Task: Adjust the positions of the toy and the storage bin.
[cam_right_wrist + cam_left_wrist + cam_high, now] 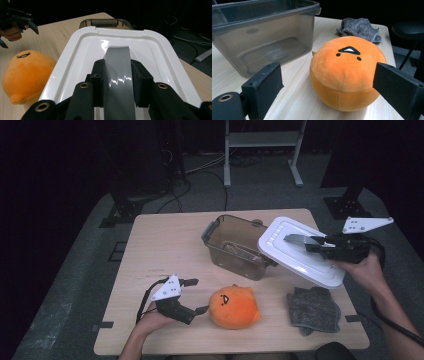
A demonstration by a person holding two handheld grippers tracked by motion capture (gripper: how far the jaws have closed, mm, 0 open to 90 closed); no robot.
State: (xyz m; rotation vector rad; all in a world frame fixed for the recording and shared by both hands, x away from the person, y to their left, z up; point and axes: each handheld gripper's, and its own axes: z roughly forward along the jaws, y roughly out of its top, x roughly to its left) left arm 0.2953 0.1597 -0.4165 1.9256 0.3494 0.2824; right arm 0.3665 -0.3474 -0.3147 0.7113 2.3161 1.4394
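An orange round plush [234, 306] with a small face lies at the table's front middle. My left gripper [200, 295] rests just left of it, open, its jaws on either side of the plush [344, 72] without touching it. A smoky clear plastic bin [227, 242] stands behind, open and empty. My right gripper [312, 242] is shut on the grey handle [117, 65] of the bin's white lid [295, 255]. It holds that lid tilted in the air over the bin's right end.
A crumpled grey cloth [313, 309] lies at the front right of the table, below the raised lid. A metal stand [262, 150] and cables sit on the floor beyond the far edge. A dark stool [409, 28] stands off the table's side.
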